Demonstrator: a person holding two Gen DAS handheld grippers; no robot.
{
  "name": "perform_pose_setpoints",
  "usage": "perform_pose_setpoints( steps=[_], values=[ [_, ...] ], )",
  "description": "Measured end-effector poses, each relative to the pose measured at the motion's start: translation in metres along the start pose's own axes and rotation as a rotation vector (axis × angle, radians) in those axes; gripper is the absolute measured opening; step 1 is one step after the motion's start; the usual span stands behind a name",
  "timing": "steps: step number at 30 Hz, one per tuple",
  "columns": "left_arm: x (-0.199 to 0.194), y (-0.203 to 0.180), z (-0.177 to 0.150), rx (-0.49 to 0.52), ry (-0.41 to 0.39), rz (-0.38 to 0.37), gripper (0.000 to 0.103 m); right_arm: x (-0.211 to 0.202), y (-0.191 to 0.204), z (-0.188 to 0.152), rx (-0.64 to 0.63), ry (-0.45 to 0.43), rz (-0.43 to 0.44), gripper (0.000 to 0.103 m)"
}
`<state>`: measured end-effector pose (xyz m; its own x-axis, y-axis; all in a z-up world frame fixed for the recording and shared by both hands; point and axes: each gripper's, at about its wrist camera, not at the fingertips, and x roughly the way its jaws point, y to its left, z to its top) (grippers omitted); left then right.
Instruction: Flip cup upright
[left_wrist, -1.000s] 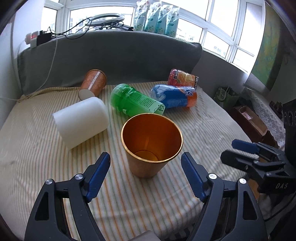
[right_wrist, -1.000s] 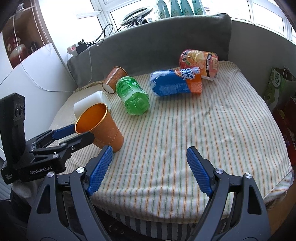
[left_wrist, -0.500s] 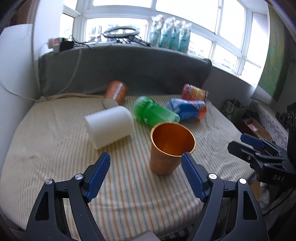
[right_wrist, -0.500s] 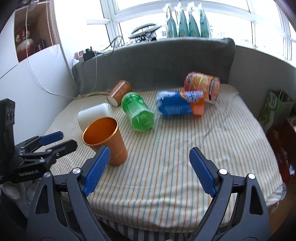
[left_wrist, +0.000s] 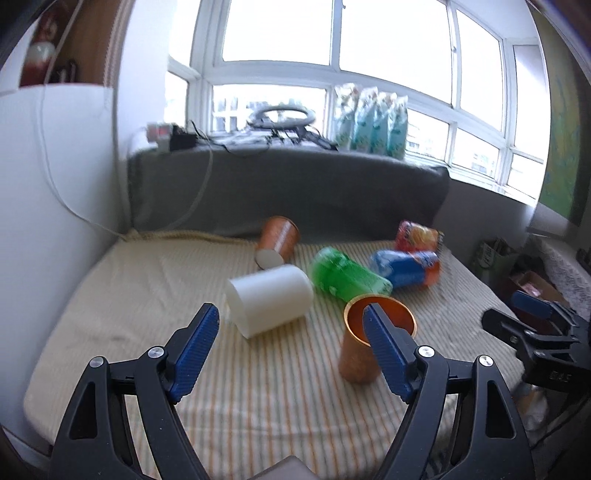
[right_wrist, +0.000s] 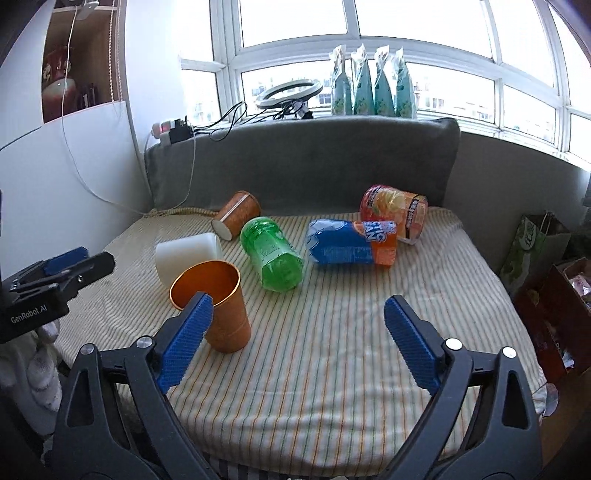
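An orange metal cup (left_wrist: 360, 363) stands upright, mouth up, on the striped cloth near the front; it also shows in the right wrist view (right_wrist: 221, 310). My left gripper (left_wrist: 295, 350) is open and empty, above and behind the cup, apart from it. My right gripper (right_wrist: 295, 343) is open and empty over the cloth, to the right of the cup. Each gripper shows at the edge of the other's view: the right one (left_wrist: 532, 325) and the left one (right_wrist: 62, 266).
A white cup (right_wrist: 188, 253), a brown paper cup (right_wrist: 236, 214), a green bottle (right_wrist: 273, 254), a blue-orange bottle (right_wrist: 352, 243) and an orange bottle (right_wrist: 395, 210) lie on their sides behind. A grey cushion (right_wrist: 303, 162) backs the table. Bags (right_wrist: 532, 243) stand at the right.
My left gripper has pulled back and up, away from the upright orange cup, and swung left. My right gripper has risen and drawn back too. The cup stays standing.
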<state>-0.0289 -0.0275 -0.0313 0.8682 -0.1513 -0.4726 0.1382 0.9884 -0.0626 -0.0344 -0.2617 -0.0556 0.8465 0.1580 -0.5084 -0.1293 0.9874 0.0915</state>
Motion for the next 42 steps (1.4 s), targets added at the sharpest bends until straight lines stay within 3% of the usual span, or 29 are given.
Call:
perform_pose_setpoints(
  steps=[7,10,42],
  values=[
    [-0.013,-0.001,0.008,0.023,-0.124,0.082,0.083,-0.008,-0.008,0.002,0.030,-0.048,-0.021,0.103],
    [-0.015,0.000,0.011,0.019,-0.143,0.082,0.083,-0.010,-0.010,0.003,0.037,-0.065,-0.029,0.103],
    [-0.016,0.000,0.013,0.024,-0.141,0.084,0.084,-0.012,-0.010,0.005,0.033,-0.085,-0.049,0.103]
  ],
)
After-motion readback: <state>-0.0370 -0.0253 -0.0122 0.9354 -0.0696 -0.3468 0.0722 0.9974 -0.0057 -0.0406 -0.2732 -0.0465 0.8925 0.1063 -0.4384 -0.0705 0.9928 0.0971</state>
